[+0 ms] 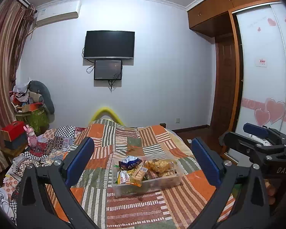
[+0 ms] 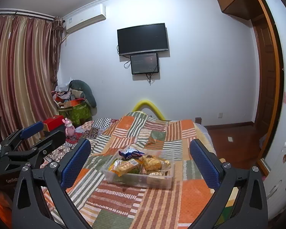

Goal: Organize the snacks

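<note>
A clear plastic bin [image 1: 163, 184] full of snack packets sits on the patchwork bedspread [image 1: 133, 210]. On top lie a blue bag [image 1: 130, 161], a yellow wafer pack [image 1: 138, 173] and a bag of golden snacks [image 1: 159, 165]. My left gripper [image 1: 143, 160] is open and empty, held above and in front of the bin. My right gripper [image 2: 140, 160] is open and empty too, facing the same bin [image 2: 154, 180] from a little to the right. The right gripper also shows at the right edge of the left wrist view [image 1: 261, 139], and the left gripper at the left edge of the right wrist view [image 2: 36, 135].
A pink toy rabbit [image 1: 31, 137] and a red box [image 1: 13, 130] stand at the bed's left. A cluttered pile [image 1: 32, 105] sits by the curtains [image 2: 18, 72]. A TV [image 1: 108, 44] hangs on the far wall. A wardrobe [image 1: 261, 66] stands on the right.
</note>
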